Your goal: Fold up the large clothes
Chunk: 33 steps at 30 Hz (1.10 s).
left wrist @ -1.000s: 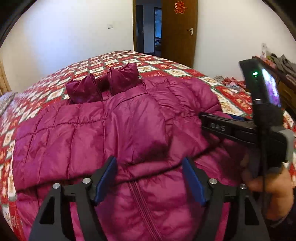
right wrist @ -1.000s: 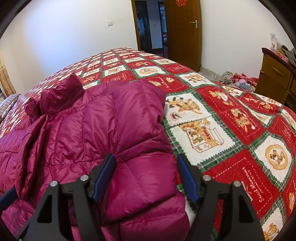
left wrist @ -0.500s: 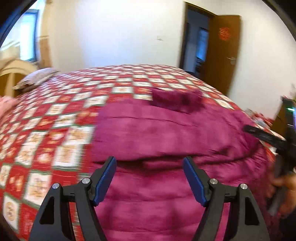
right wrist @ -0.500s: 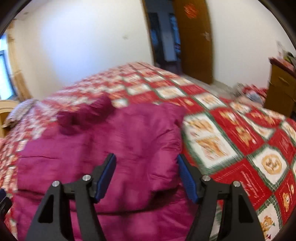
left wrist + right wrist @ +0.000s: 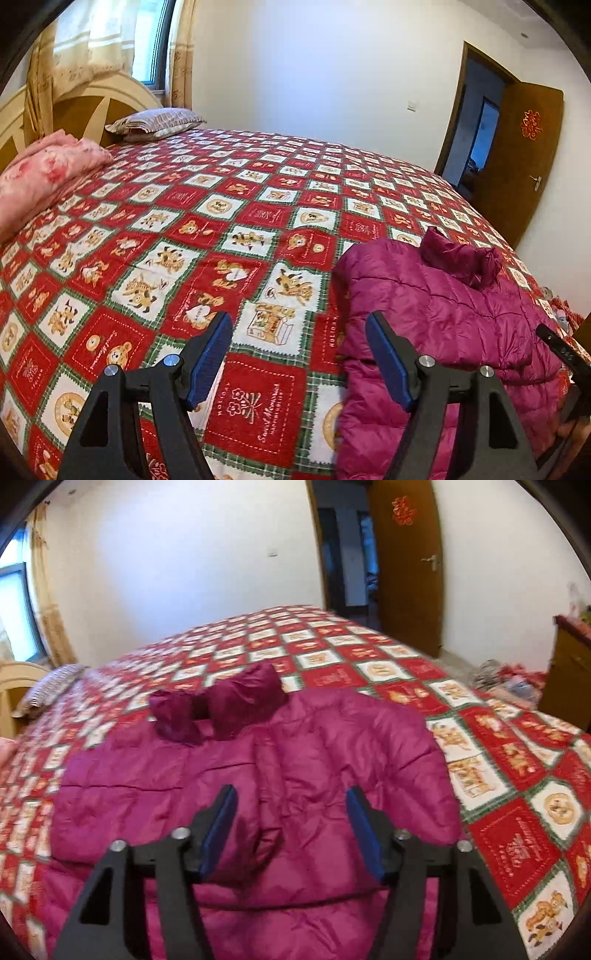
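Note:
A magenta quilted down jacket (image 5: 295,768) lies folded on the red patchwork bedspread (image 5: 517,812), its hood (image 5: 221,705) bunched at the far end. My right gripper (image 5: 290,823) hovers over the jacket's middle, its jaws closing a little, with nothing pressed between the blue pads (image 5: 364,834). My left gripper (image 5: 299,350) stands open above bare bedspread (image 5: 166,240), just left of the jacket (image 5: 461,325); its right finger overlaps the jacket's left edge. The other gripper's black body (image 5: 561,354) shows at the far right of the left wrist view.
A pink blanket (image 5: 44,173) and a striped pillow (image 5: 155,122) lie by the wooden headboard (image 5: 92,110). An open brown door (image 5: 406,565) stands behind the bed. A wooden dresser (image 5: 572,672) and a heap of clothes on the floor (image 5: 509,679) are at the right.
My left gripper has swung left off the jacket and now hangs over bare bedspread. The right gripper has drawn back and up, from the jacket's right edge to over its middle.

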### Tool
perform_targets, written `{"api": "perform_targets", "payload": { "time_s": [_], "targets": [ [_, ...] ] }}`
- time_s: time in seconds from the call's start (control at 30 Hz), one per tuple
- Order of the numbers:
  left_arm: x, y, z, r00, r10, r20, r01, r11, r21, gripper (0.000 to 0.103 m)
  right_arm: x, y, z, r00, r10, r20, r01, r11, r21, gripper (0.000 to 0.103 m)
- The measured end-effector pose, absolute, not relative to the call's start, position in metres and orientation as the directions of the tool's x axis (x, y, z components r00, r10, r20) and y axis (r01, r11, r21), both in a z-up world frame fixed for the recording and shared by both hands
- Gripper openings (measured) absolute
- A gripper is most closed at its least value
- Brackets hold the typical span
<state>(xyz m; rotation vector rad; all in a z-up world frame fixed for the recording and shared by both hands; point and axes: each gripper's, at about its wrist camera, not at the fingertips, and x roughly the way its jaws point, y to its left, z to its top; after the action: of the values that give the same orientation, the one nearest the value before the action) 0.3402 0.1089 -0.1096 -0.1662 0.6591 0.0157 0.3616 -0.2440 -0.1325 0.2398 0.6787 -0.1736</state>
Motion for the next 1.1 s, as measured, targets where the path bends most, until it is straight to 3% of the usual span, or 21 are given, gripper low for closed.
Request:
{"api": "perform_targets", "payload": {
  "time_s": [0.1, 0.17, 0.2, 0.23, 0.33, 0.57, 0.77, 0.87, 1.07, 1.1],
  "targets": [
    [0.346, 0.106, -0.117, 0.774, -0.051, -0.631, -0.07, 0.984, -0.165, 0.075, 0.378, -0.238, -0.14, 0.723, -0.046, -0.69, 0.199, 0.969, 0.144, 0.074],
    [0.348, 0.099, -0.119, 0.761, -0.088, -0.643, -0.05, 0.98, -0.192, 0.075, 0.391, -0.233, -0.153, 0.69, -0.021, -0.723, 0.181, 0.973, 0.144, 0.071],
    [0.349, 0.096, -0.118, 0.76, -0.096, -0.643, -0.041, 0.98, -0.195, 0.075, 0.391, -0.233, -0.159, 0.681, 0.003, -0.732, 0.169, 0.973, 0.161, 0.043],
    [0.35, 0.09, -0.115, 0.761, -0.102, -0.64, -0.029, 0.981, -0.192, 0.075, 0.394, -0.232, -0.163, 0.67, 0.045, -0.741, 0.149, 0.97, 0.194, 0.026],
    [0.36, 0.07, -0.106, 0.765, -0.101, -0.636, 0.007, 0.989, -0.148, 0.075, 0.385, -0.234, -0.161, 0.672, 0.032, -0.74, 0.171, 0.965, 0.198, 0.023],
    [0.414, 0.022, -0.107, 0.747, -0.026, -0.665, -0.023, 0.998, -0.064, 0.075, 0.366, -0.238, -0.165, 0.66, 0.033, -0.75, 0.152, 0.972, 0.177, 0.024],
    [0.45, -0.004, -0.173, 0.636, 0.074, -0.768, -0.071, 0.997, 0.037, 0.075, 0.378, -0.248, -0.179, 0.624, -0.03, -0.781, 0.166, 0.982, 0.094, 0.026],
    [0.447, 0.001, -0.199, 0.631, 0.039, -0.775, -0.065, 0.998, -0.003, 0.078, 0.378, -0.253, -0.175, 0.623, -0.009, -0.782, 0.147, 0.984, 0.105, 0.035],
    [0.447, 0.006, -0.184, 0.637, 0.025, -0.771, -0.064, 0.998, -0.021, 0.081, 0.367, -0.279, -0.139, 0.69, -0.006, -0.724, 0.198, 0.963, 0.181, 0.046],
    [0.445, 0.005, -0.177, 0.65, 0.013, -0.76, -0.058, 0.998, -0.033, 0.081, 0.369, -0.285, -0.129, 0.706, -0.018, -0.708, 0.217, 0.957, 0.193, 0.052]
  ]
}}
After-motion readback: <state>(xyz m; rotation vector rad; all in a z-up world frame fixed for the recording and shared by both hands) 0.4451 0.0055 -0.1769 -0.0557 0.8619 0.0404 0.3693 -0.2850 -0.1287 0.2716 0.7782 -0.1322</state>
